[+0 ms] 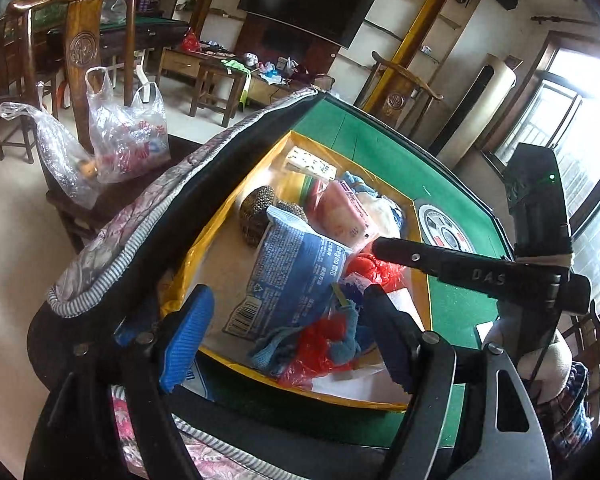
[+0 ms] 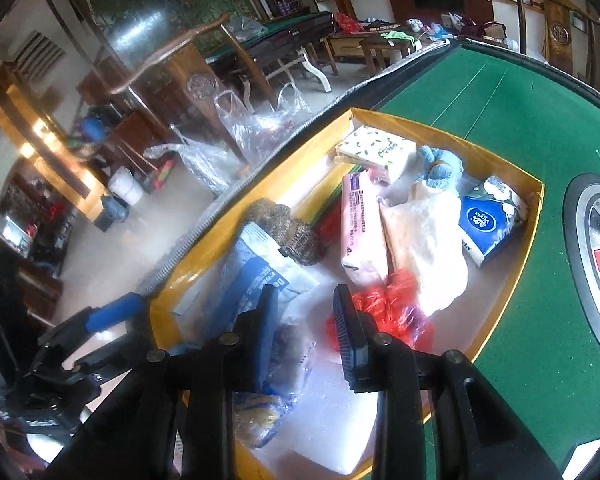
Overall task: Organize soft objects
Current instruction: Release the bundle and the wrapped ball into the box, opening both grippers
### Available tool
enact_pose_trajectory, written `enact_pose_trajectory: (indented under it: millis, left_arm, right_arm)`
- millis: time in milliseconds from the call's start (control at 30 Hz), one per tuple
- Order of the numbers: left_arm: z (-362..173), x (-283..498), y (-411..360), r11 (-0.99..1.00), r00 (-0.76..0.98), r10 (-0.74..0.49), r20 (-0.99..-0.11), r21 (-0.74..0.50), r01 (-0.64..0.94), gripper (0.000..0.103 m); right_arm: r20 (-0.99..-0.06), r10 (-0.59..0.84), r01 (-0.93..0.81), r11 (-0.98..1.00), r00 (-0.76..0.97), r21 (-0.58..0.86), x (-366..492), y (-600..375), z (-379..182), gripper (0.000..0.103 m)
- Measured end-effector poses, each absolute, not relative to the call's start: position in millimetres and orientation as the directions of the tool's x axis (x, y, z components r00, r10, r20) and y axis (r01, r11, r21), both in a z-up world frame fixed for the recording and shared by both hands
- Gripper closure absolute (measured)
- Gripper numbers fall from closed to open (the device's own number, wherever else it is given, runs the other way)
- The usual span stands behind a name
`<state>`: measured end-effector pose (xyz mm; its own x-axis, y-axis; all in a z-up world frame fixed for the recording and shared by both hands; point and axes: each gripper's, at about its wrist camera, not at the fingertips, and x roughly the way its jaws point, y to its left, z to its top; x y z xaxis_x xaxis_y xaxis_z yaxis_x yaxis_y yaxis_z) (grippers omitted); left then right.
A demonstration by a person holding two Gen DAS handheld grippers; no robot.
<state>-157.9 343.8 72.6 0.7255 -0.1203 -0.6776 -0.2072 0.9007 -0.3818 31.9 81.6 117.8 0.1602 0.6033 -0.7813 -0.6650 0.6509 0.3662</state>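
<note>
Left wrist view: two hand-held grippers are hovering over a yellow-rimmed box [image 1: 220, 236] of soft goods on the green desk [image 1: 380, 140].
Left hand-held gripper [image 1: 288, 328] is hanging released above the blue packet [image 1: 296, 268]; right hand-held gripper [image 2: 306, 332] is sitting nearly clenched, grasping nothing I can tell, beside the red bag [image 2: 396, 312].

Both wrist views close, angled down, sharing yellow box [image 1: 418, 280].
</note>
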Motion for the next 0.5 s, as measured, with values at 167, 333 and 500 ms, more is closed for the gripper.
enact_pose_trajectory:
  millis: [167, 333, 500]
  left_arm:
    - [69.3, -156.4, 345.2, 0.912, 0.726, -0.065, -0.684, -0.335, -0.234, 0.026]
    - [66.4, -154.1, 350.6, 0.903, 0.734, -0.045, -0.677, -0.342, -0.259, 0.026]
    - [69.9, -153.9, 344.2, 0.911, 0.736, -0.033, -0.677, -0.324, -0.256, 0.026]
  right_arm:
    - [-0.795, 0.56, -0.713, 0.654, 0.231, 0.254, 8.0, 69.4, 130.6, 0.077]
    - [-0.829, 0.493, -0.777, 0.618, 0.266, 0.119, -27.0, 67.9, 125.8, 0.076]
    - [-0.867, 0.373, -0.802, 0.595, 0.33, -0.049, -35.2, 91.7, 105.1, 0.067]
